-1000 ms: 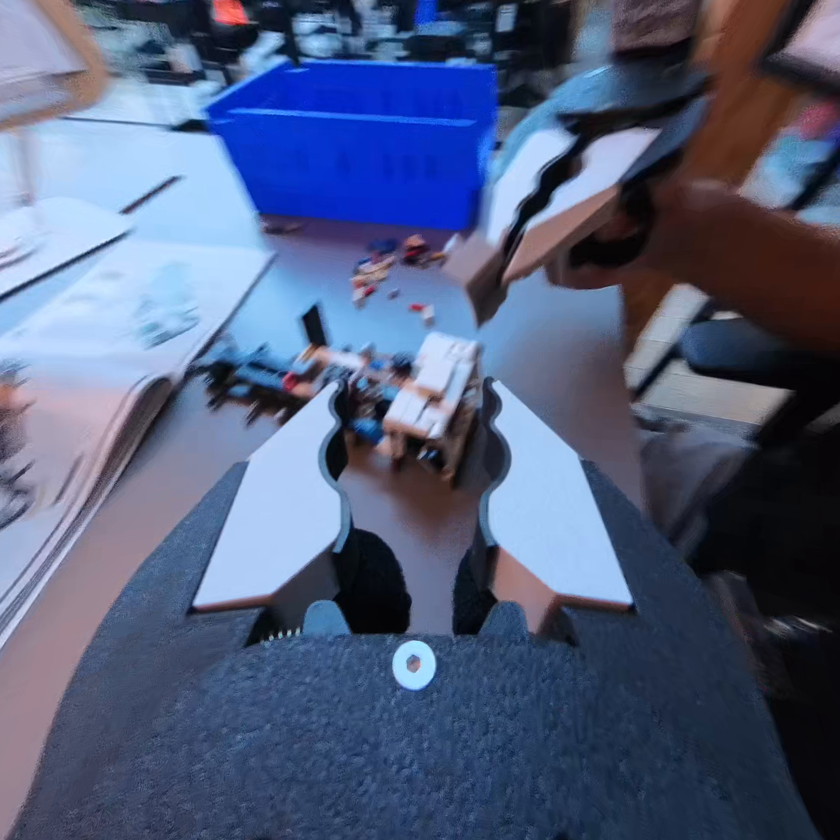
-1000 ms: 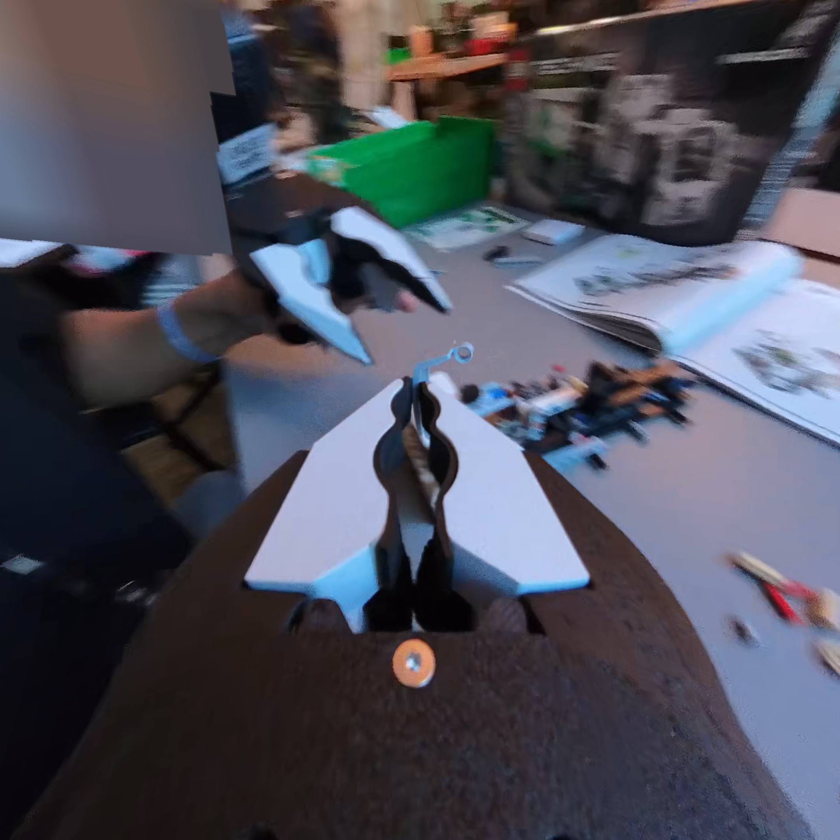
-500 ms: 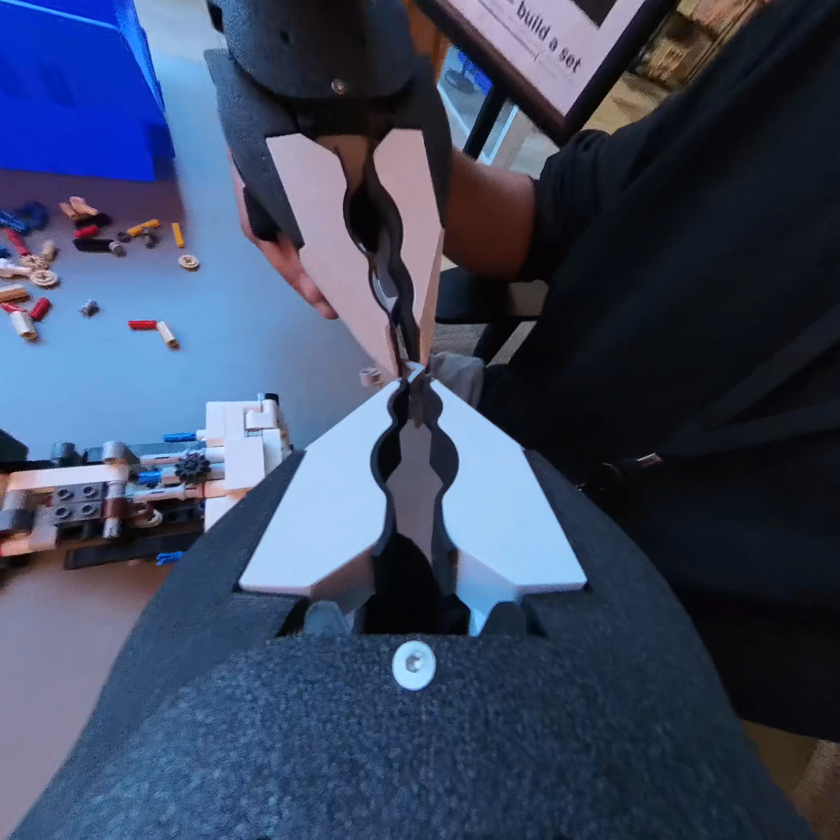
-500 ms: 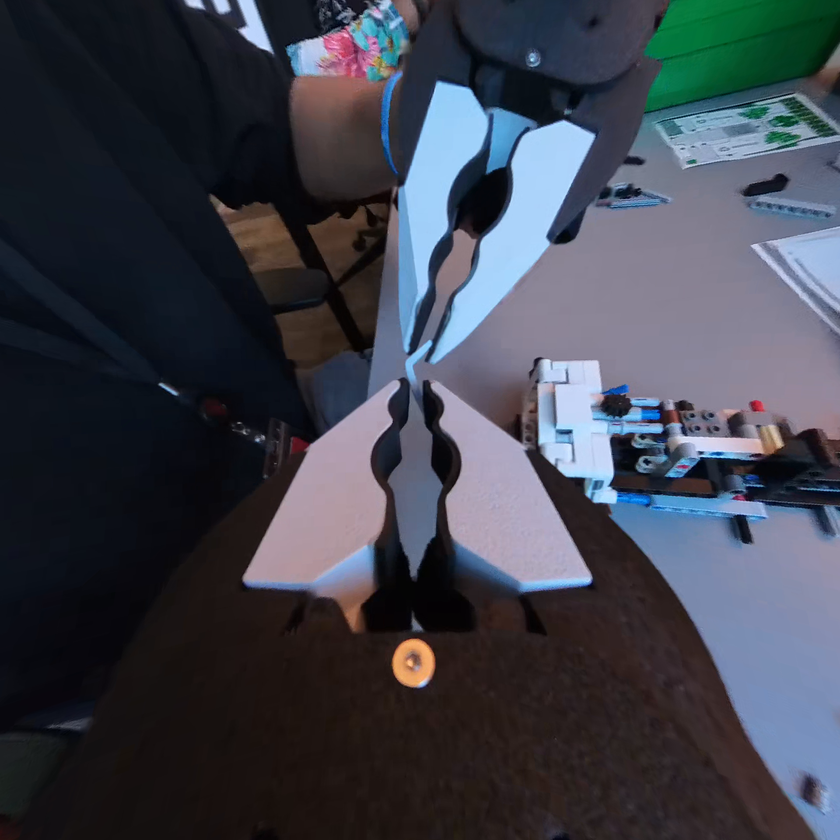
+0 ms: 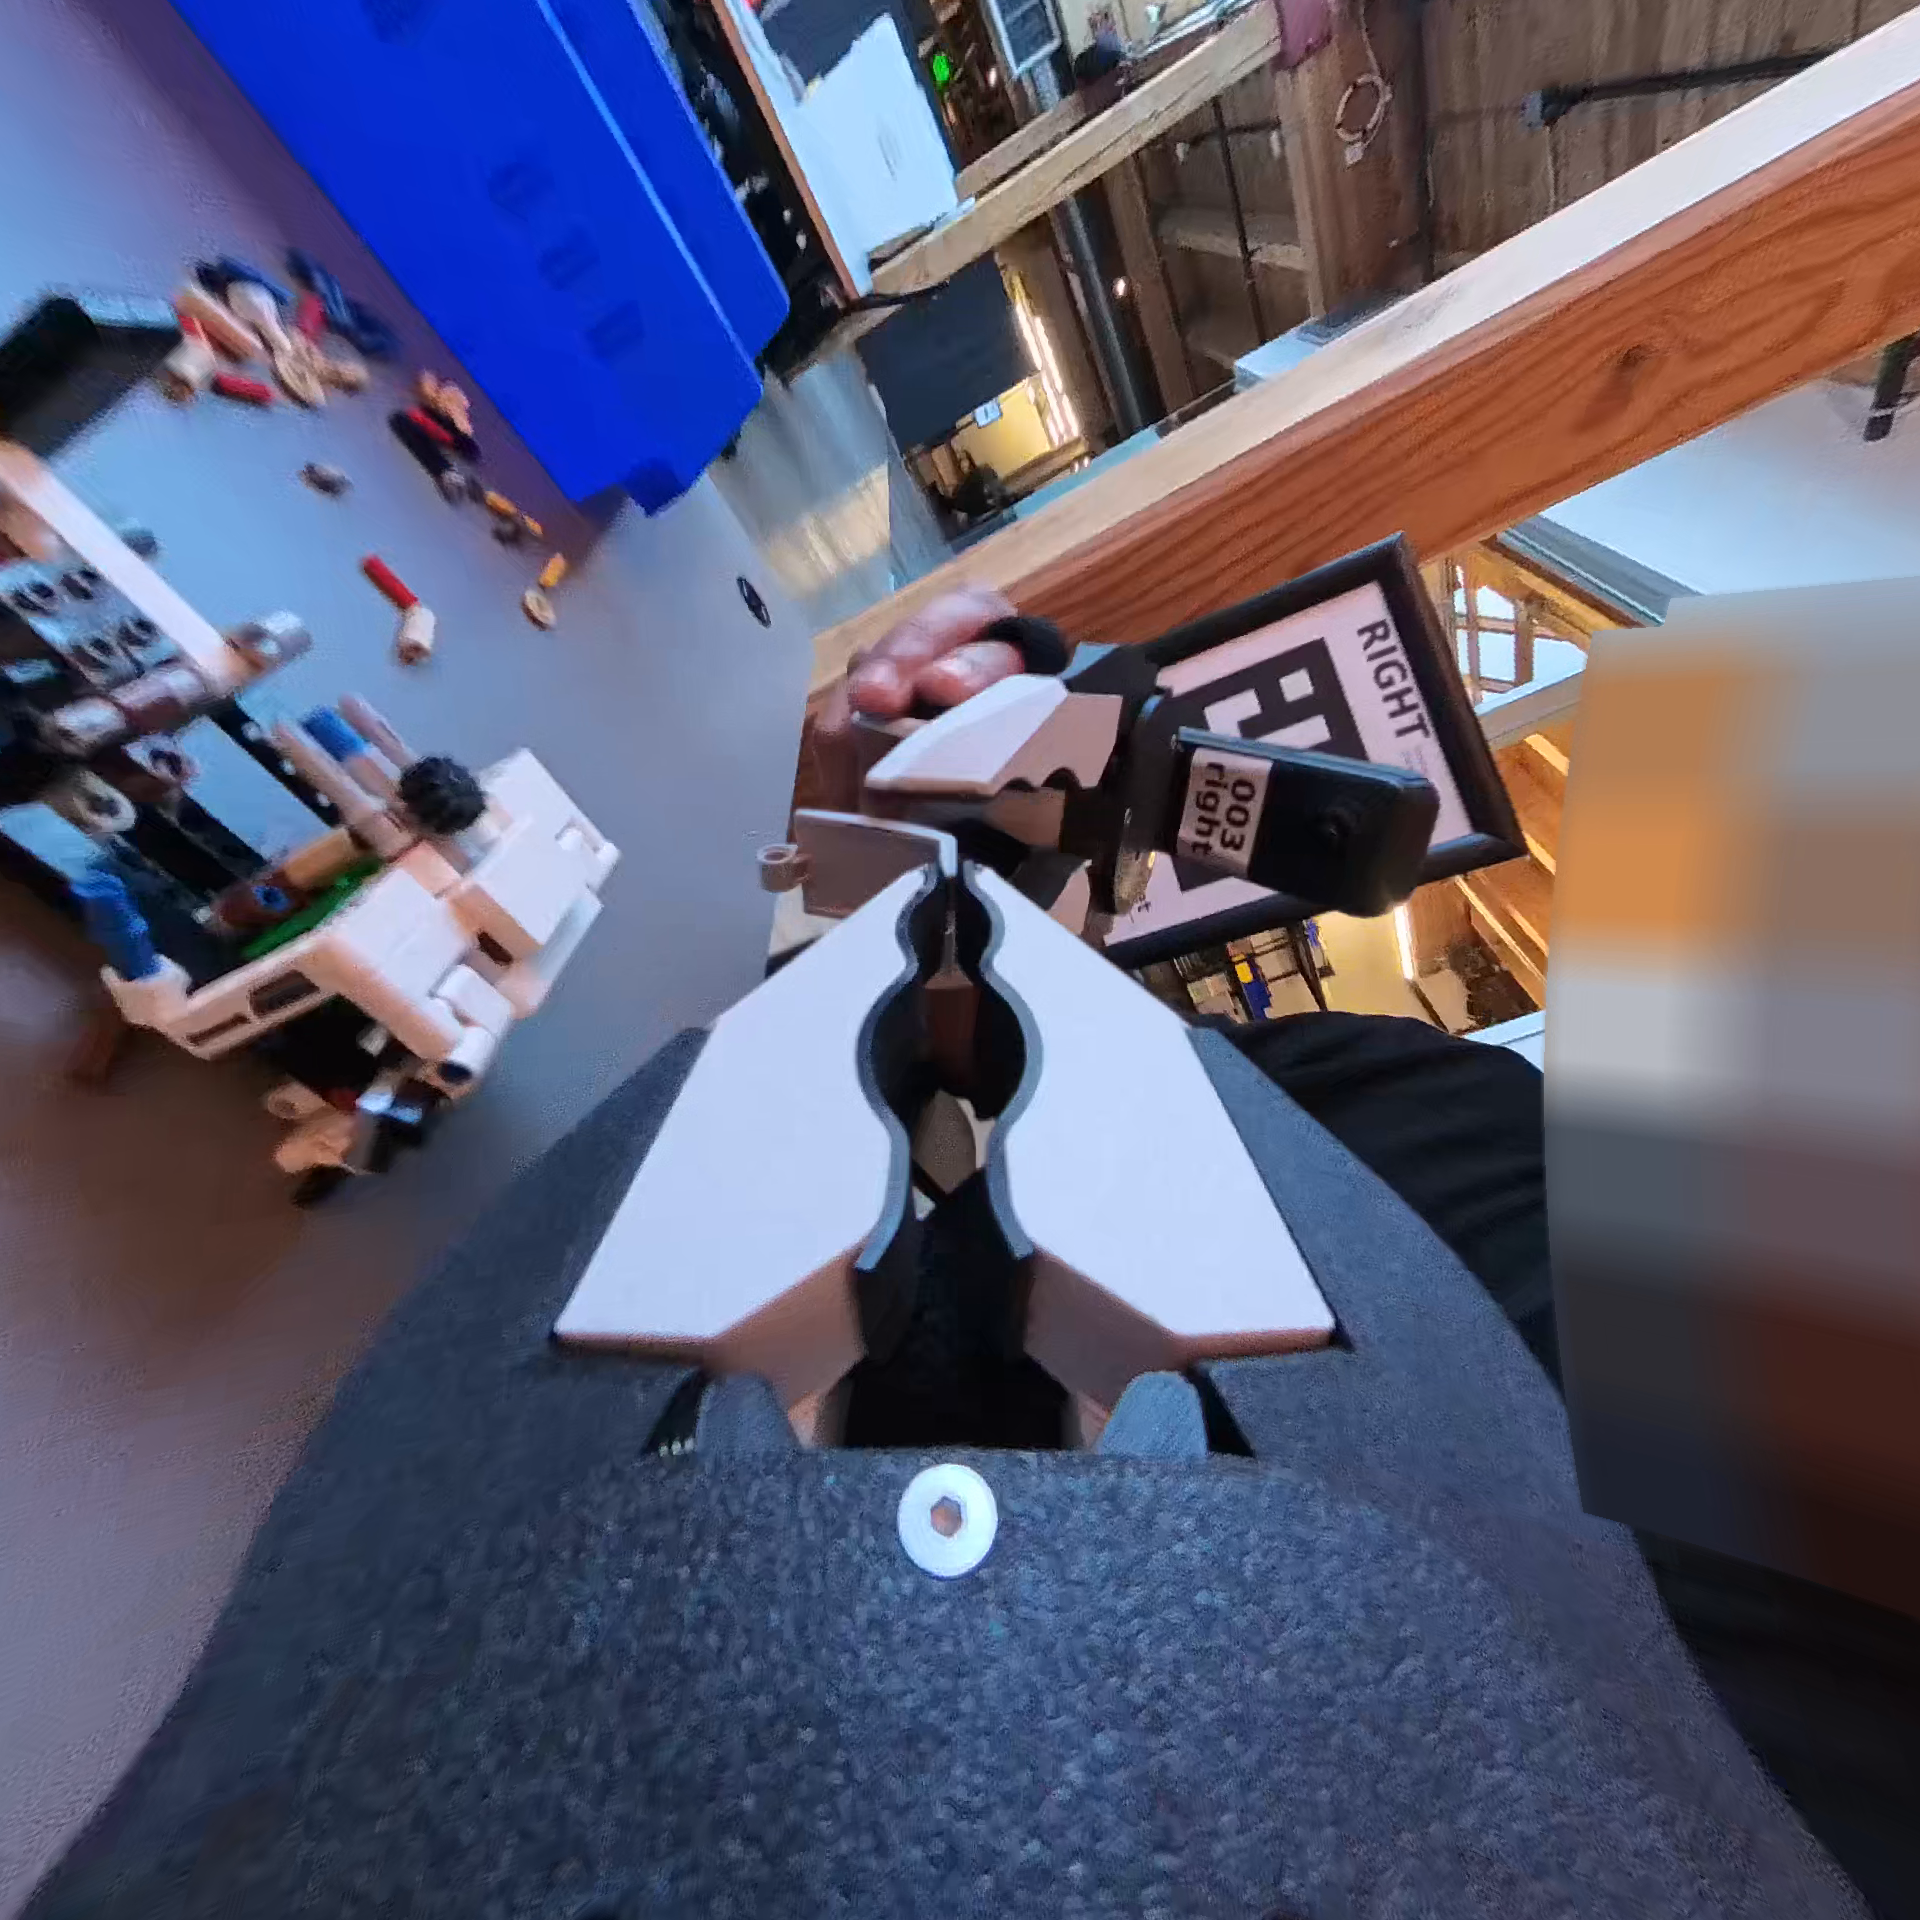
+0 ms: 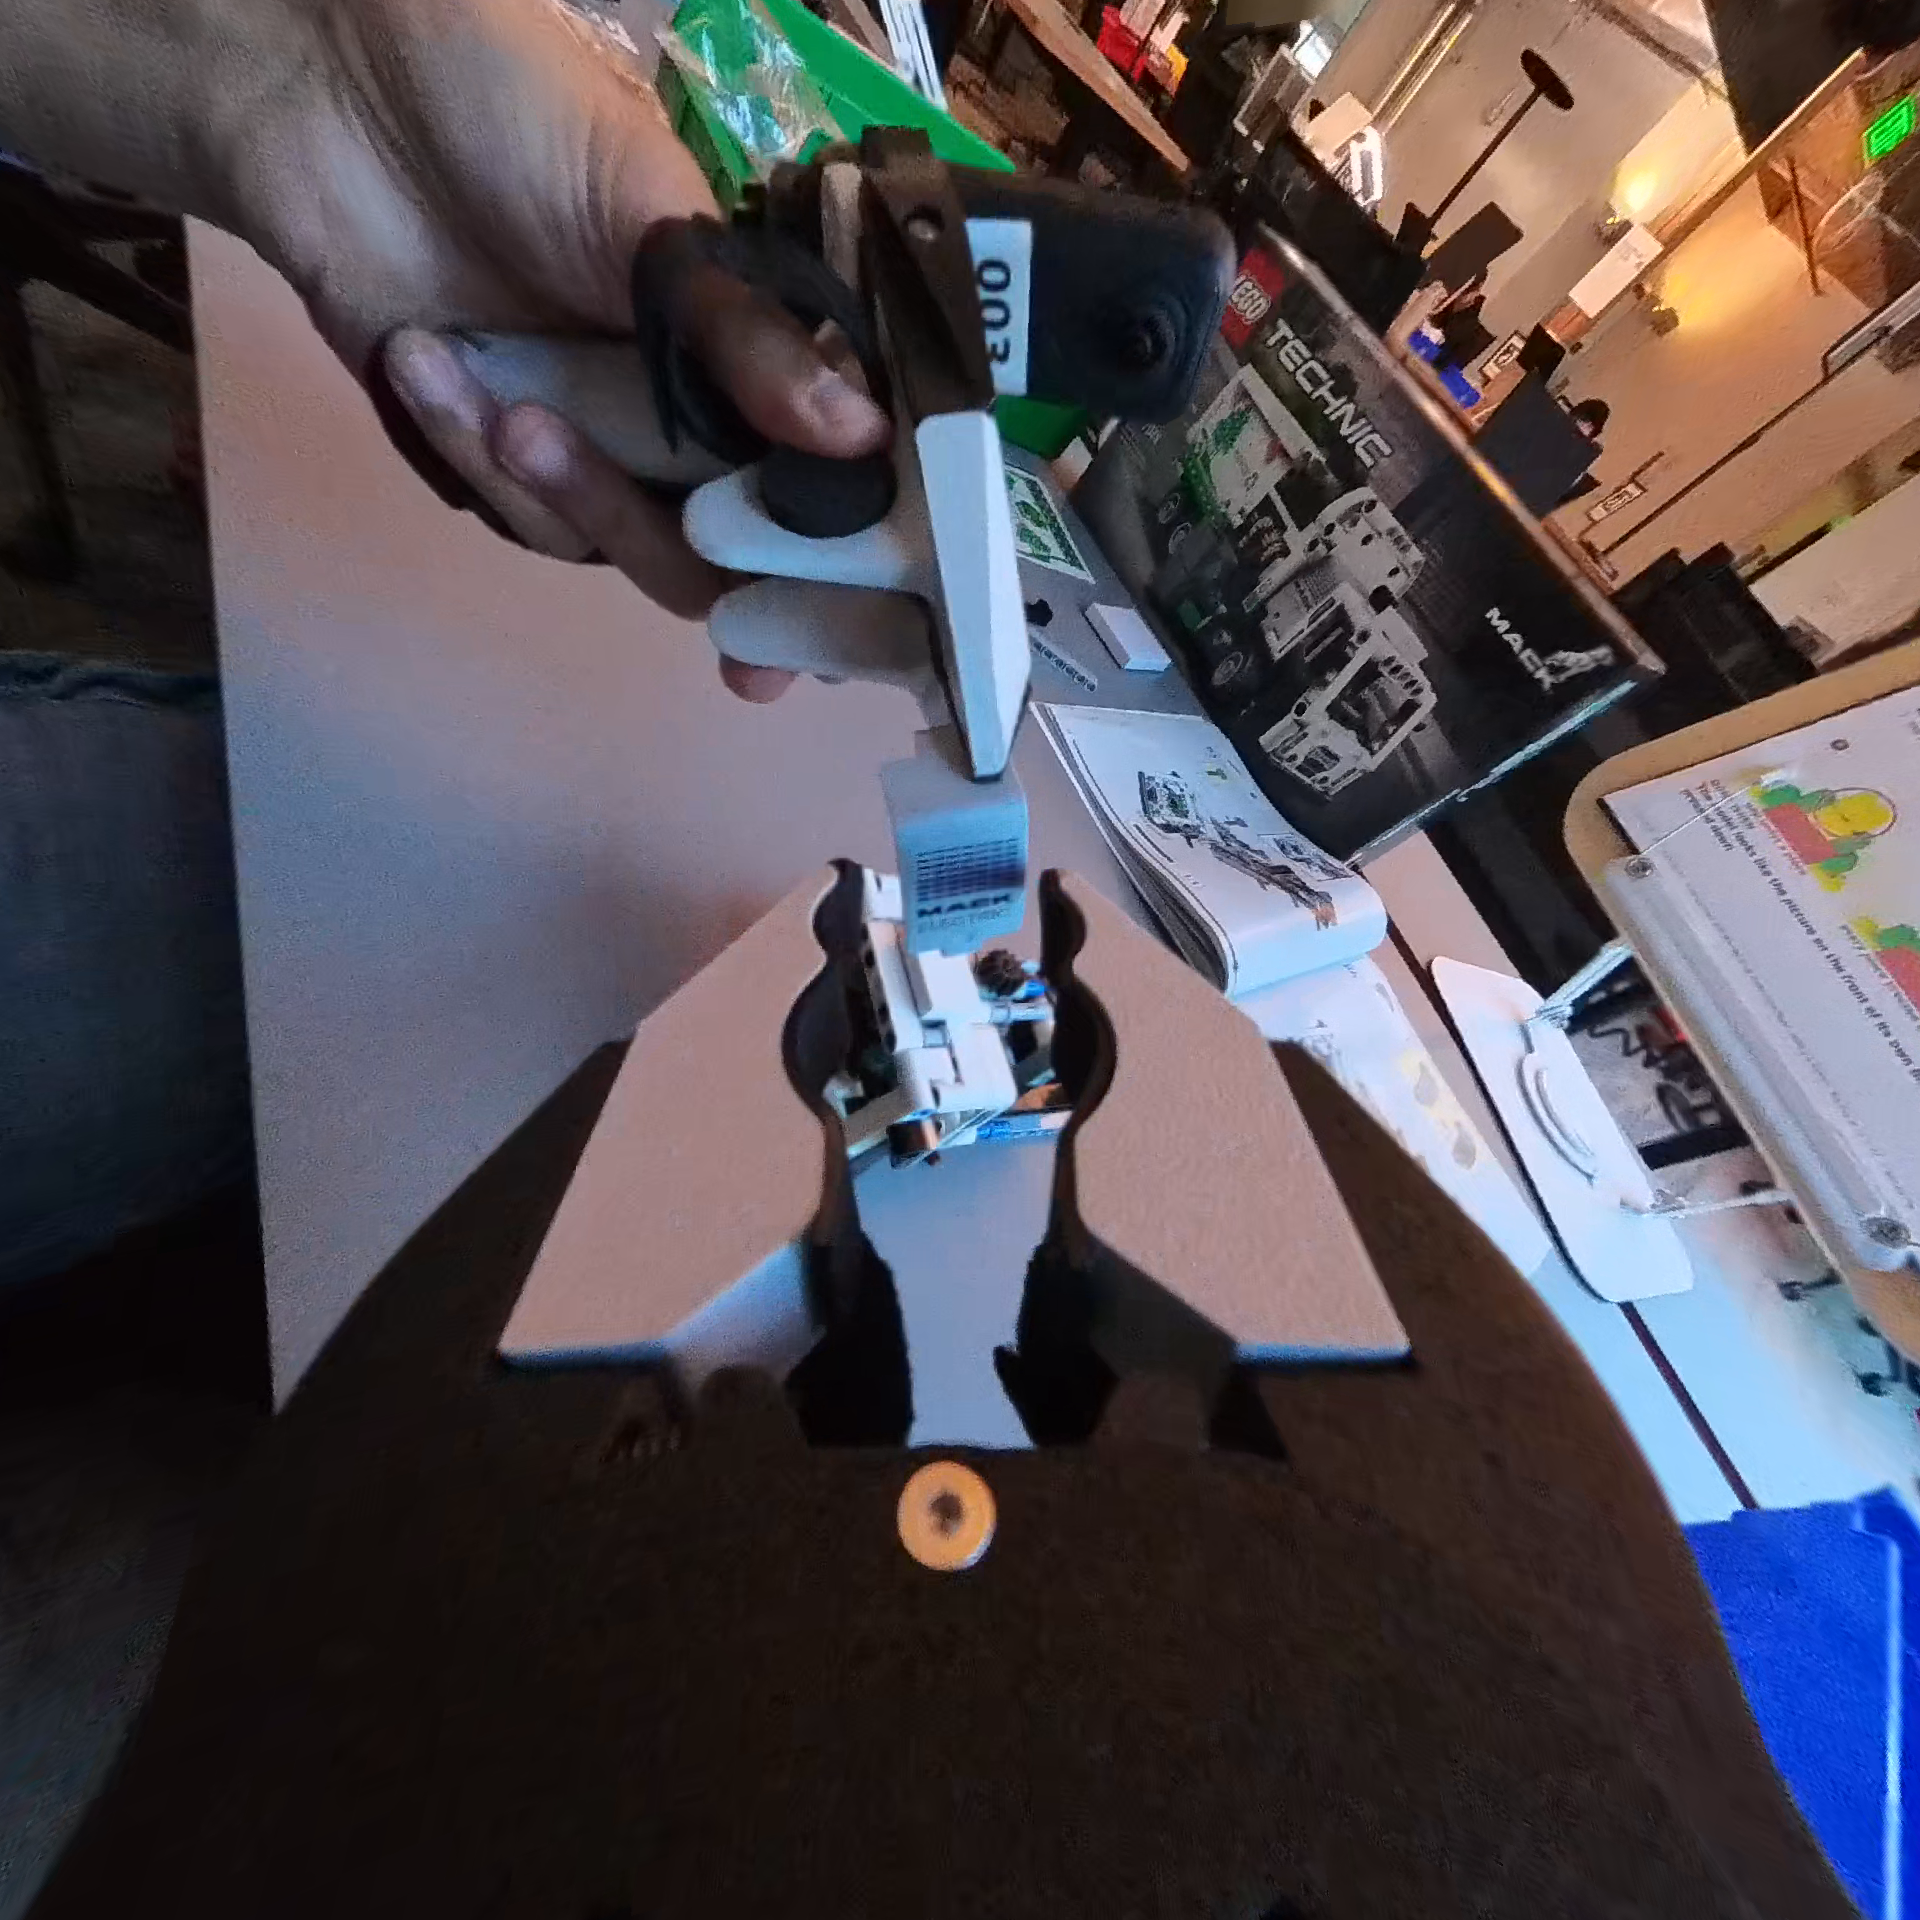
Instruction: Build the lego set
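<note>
My left gripper [image 5: 948,883] is shut on the edge of a flat white panel piece [image 5: 862,862] and holds it in the air above the table's edge. In the right wrist view the left gripper [image 6: 982,764] comes down from above with the panel [image 6: 961,862], which bears a blue-grey sticker. My right gripper [image 6: 945,883] is open, its fingertips on either side of the panel and apart from it. It also shows in the left wrist view [image 5: 987,790], just beyond the panel. The part-built white and black lego truck [image 5: 364,935] lies on the grey table [image 5: 623,675], and also shows between the right fingers [image 6: 935,1039].
Loose small pieces [image 5: 395,582] lie scattered in front of a blue bin [image 5: 540,229]. An open instruction booklet [image 6: 1226,862], the black set box [image 6: 1351,582] and a green bin [image 6: 831,94] stand beyond. A framed sign [image 5: 1299,727] and a wooden beam [image 5: 1455,395] are close by. My two grippers' fingertips are within a few centimetres of each other.
The right gripper has opened and let go of the panel. The left gripper, shut on it half a second ago, now holds it alone. Both grippers have turned.
</note>
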### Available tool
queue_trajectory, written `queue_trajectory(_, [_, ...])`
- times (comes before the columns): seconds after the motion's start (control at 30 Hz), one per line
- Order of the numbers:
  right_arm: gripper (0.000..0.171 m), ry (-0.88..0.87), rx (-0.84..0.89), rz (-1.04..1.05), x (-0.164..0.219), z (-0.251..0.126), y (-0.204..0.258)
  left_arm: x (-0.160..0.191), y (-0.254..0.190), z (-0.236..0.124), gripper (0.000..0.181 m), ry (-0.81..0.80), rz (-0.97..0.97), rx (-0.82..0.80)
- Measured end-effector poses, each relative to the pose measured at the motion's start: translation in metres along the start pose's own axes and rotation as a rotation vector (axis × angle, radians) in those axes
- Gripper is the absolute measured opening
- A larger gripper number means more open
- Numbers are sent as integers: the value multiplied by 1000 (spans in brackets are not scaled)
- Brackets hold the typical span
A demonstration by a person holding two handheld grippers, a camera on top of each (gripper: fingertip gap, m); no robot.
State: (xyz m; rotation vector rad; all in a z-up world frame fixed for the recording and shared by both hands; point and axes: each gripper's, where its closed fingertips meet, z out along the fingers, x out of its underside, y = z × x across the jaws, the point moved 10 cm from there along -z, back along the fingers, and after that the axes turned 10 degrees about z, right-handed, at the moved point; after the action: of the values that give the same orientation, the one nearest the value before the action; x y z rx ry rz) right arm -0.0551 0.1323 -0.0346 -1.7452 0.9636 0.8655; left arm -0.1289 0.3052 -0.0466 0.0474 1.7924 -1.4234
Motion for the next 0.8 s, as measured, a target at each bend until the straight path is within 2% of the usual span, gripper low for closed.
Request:
queue_trajectory(0.13, [23,-6,-82,-32,0,-4,4,7,-3,6,0,67,6,-16])
queue_trajectory(0.23, [23,-25,-127,-24,-3,-9,1,6,-6,8,0,84,21,8])
queue_trajectory(0.33, [22,-37,-182,27,-5,-13,-7,0,-12,9,1,104,129,2])
queue_trajectory(0.37, [22,-29,-188,40,-4,-14,-12,-3,-14,7,6,105,206,-30])
queue_trajectory(0.5, [23,44,-149,120,19,-13,-64,-8,-12,-9,63,121,596,-321])
queue_trajectory(0.57, [23,129,-247,171,41,6,-86,0,-3,-5,75,217,836,-457])
queue_trajectory(0.6, [23,130,-315,195,53,17,-94,4,3,-1,89,275,933,-498])
queue_trajectory(0.67, [23,105,-418,294,69,37,-107,10,17,10,100,408,1068,-579])
queue_trajectory(0.73, [22,39,-530,383,76,46,-112,11,27,16,99,482,1141,-606])
queue_trajectory(0.8, [22,-6,-620,484,79,50,-115,11,31,19,75,461,1195,-587])
